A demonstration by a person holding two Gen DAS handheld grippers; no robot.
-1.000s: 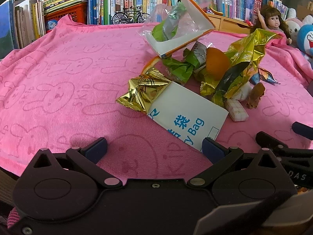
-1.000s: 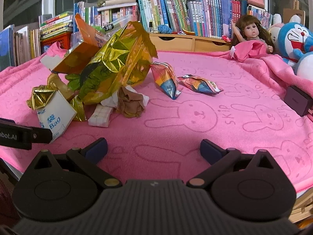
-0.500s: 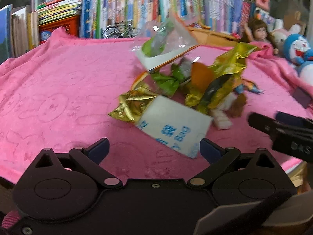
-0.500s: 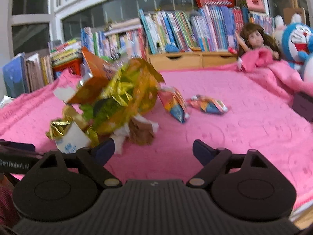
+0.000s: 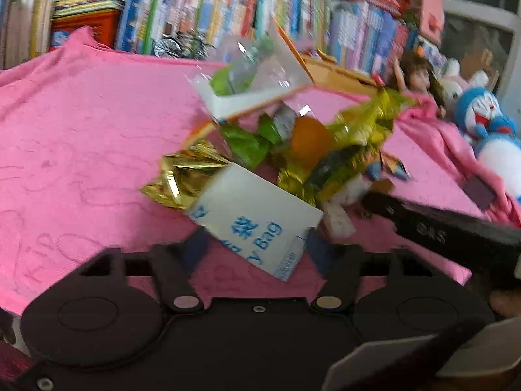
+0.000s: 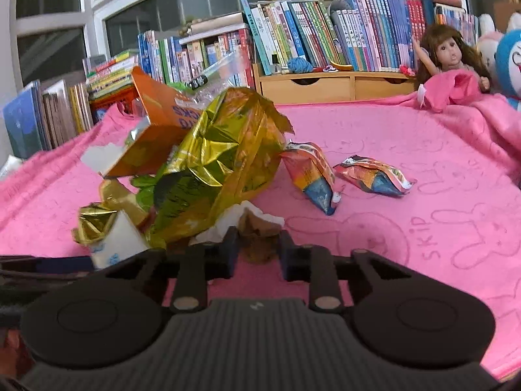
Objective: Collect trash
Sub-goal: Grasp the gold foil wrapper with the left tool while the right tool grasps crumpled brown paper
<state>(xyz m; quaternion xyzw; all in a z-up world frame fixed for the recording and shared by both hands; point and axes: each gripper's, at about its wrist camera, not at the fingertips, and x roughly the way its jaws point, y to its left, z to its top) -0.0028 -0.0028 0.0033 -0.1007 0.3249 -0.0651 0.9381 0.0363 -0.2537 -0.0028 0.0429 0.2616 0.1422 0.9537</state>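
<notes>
Trash lay heaped on the pink blanket [image 6: 407,150], and each gripper had its own piece at the near edge of that heap. A white paper bag [image 5: 257,218] printed in blue, with crumpled gold foil [image 5: 182,176] spilling from its far-left end, sat straight ahead of the left gripper [image 5: 255,247]. Its long axis ran slantwise, from far left to near right, so its near-right corner was what lay between the fingers. Those jaws had just been closing around that corner; the view was blurred, and I could not tell whether the pads [image 5: 317,247] were pressing the paper yet.

The right gripper [image 6: 257,249] had also just been closing, and its jaws stood nearly together on a brown crumpled wad [image 6: 260,241] at the near-right foot of the heap, with white tissue [image 6: 224,228] just beside it on the left. The wad looked pinched between the pads, though its lower part was hidden.

The big gold-and-green wrapper [image 6: 221,163] and the orange carton [image 6: 156,130] rose behind both catches, touching or overlapping them. Two small colourful packets [image 6: 371,176] lay apart to the right, nearer the right hand. My judgement: lifting either piece would probably drag the wrapper leaning on it.
</notes>
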